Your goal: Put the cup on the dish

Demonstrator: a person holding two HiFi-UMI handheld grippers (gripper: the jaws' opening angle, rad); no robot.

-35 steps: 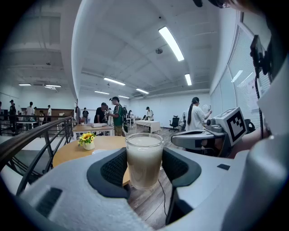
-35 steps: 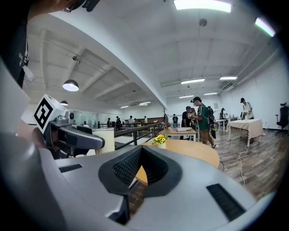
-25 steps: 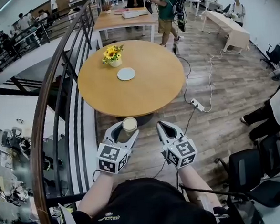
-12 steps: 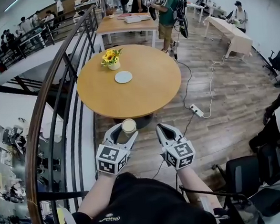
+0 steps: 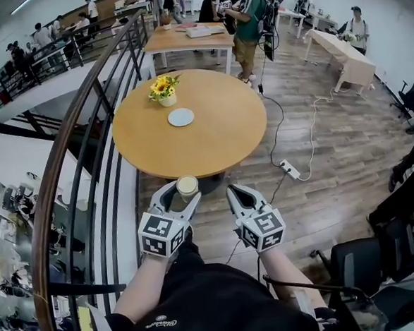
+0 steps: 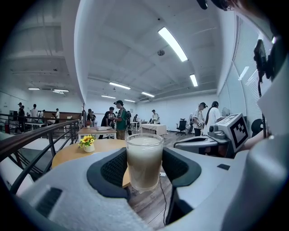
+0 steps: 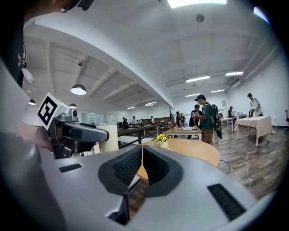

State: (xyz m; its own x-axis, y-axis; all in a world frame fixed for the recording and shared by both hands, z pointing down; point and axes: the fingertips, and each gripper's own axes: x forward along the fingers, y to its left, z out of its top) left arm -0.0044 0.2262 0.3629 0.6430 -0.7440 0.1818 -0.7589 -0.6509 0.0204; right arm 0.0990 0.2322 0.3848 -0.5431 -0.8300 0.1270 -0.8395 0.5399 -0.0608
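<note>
A clear glass cup [image 5: 187,187] [image 6: 144,160] of pale milky drink stands upright between the pads of my left gripper [image 5: 181,195] [image 6: 144,168], which is shut on it. The cup hangs over the wooden floor, just short of the near edge of the round wooden table [image 5: 212,143]. A small white dish [image 5: 181,117] lies on the table's far left part, apart from the cup. My right gripper [image 5: 235,192] [image 7: 142,166] is beside the left one, shut with nothing in it.
A pot of yellow flowers [image 5: 163,88] [image 6: 87,141] [image 7: 161,138] stands just behind the dish. A dark metal railing [image 5: 85,148] runs along the left. A power strip with cable [image 5: 290,169] lies on the floor to the right. People stand by far tables [image 5: 191,35].
The table looks slightly smaller and farther in the head view. Both grippers keep the same pose, and the cup stays in the left one.
</note>
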